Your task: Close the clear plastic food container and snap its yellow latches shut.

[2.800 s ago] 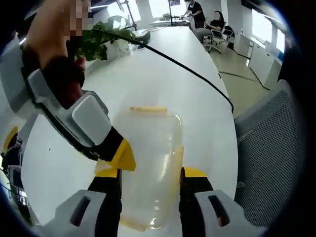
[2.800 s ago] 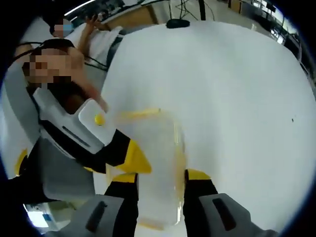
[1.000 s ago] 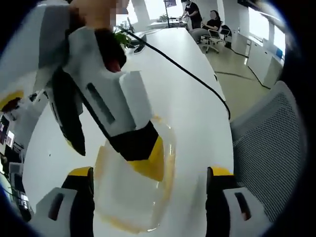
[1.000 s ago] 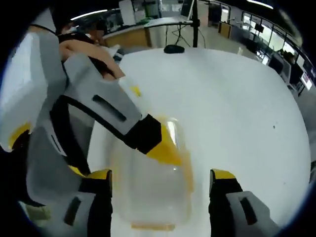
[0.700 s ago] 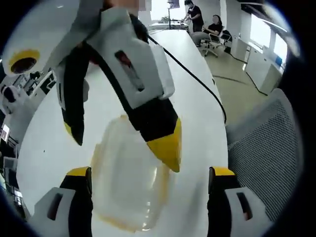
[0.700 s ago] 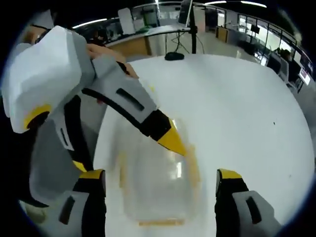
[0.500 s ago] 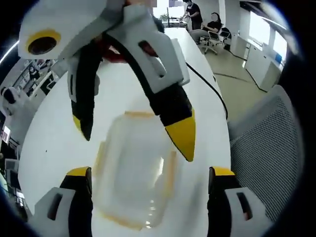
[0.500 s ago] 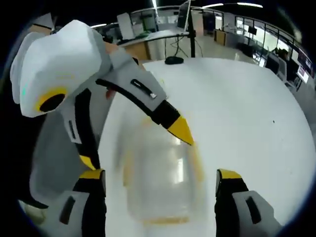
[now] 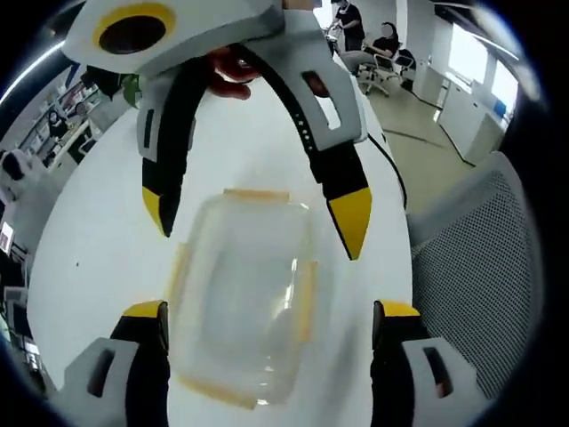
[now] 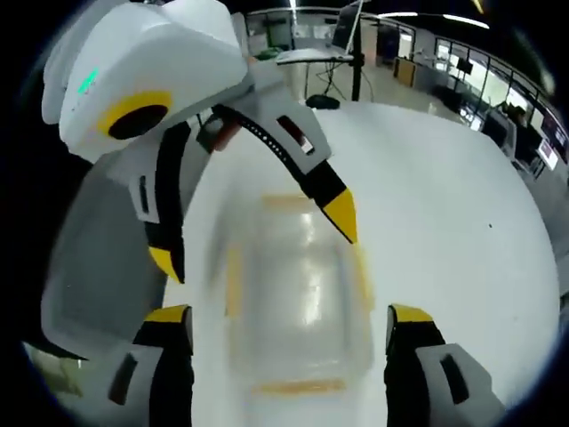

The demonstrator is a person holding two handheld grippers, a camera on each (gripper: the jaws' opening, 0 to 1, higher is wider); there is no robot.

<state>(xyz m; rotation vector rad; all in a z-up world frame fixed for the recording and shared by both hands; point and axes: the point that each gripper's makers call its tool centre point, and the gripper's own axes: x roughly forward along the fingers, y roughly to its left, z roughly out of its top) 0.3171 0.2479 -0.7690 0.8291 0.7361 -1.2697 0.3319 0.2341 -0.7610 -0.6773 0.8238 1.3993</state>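
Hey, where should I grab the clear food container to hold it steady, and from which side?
Judging by its shape, grip the clear container across its two long sides, coming down from above: it lies flat on the white table, and the yellow latches along its edges give the jaws purchase.

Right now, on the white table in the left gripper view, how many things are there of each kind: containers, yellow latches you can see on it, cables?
Clear plastic food container: 1
Yellow latches visible on it: 4, one along each side
Black cable across the table: 1
Total: 6
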